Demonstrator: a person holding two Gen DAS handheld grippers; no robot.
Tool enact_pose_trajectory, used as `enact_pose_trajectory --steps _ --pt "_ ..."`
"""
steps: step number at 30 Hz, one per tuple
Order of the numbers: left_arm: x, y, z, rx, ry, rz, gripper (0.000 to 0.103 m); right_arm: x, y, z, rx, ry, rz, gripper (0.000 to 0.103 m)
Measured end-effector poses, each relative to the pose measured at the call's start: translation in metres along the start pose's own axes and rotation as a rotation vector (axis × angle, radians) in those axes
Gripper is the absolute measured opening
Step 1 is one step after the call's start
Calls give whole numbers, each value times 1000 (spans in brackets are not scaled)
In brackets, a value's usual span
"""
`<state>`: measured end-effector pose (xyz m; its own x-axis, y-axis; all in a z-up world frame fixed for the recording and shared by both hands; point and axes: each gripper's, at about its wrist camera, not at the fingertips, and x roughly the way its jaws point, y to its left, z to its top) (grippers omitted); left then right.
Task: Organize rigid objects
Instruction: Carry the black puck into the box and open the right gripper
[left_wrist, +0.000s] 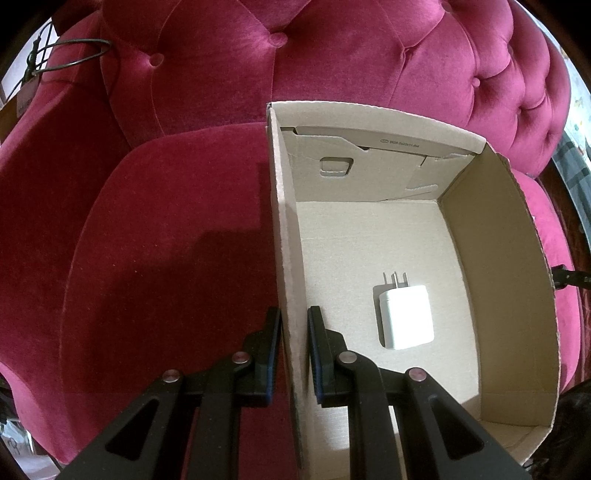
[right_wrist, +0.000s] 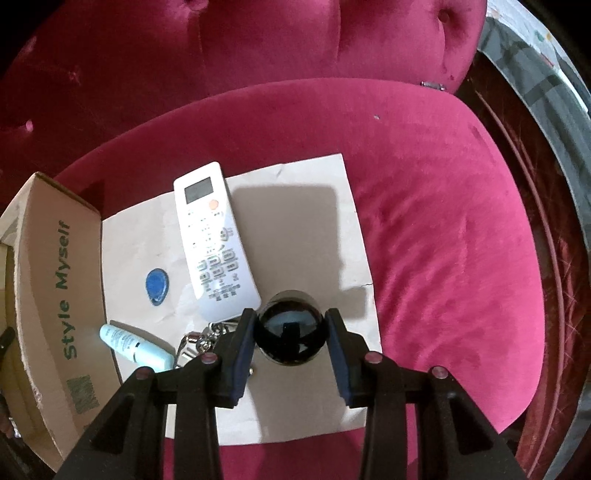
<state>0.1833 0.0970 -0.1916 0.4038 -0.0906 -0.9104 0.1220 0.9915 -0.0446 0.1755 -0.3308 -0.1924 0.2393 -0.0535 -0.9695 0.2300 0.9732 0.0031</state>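
An open cardboard box (left_wrist: 509, 258) stands on a magenta velvet sofa; a white charger plug (left_wrist: 406, 317) lies on its floor. My left gripper (left_wrist: 293, 321) is shut on the box's left wall (left_wrist: 288, 295), one finger outside and one inside. In the right wrist view my right gripper (right_wrist: 290, 325) is shut on a shiny black ball (right_wrist: 290, 328) just above a sheet of brown paper (right_wrist: 303, 221). On the paper lie a white remote control (right_wrist: 214, 240), a blue key fob (right_wrist: 157, 286), a pale blue tube (right_wrist: 135, 347) and a bunch of keys (right_wrist: 201, 338).
The box's outer side (right_wrist: 55, 295), printed "Style Myself", stands at the left edge of the paper. The sofa seat (right_wrist: 461, 258) extends to the right, with the tufted backrest (left_wrist: 295, 55) behind. A wire hanger (left_wrist: 70, 55) hangs at the far left.
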Motion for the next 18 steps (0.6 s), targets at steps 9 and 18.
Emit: enact_pose_trajectory --steps 9,18 --pt "0 1 -1 3 -5 4 16 -28 21 -5 -37 -28 -5 40" --pt "0 -1 0 7 -4 10 16 -56 41 0 -93 -38 -9 40"
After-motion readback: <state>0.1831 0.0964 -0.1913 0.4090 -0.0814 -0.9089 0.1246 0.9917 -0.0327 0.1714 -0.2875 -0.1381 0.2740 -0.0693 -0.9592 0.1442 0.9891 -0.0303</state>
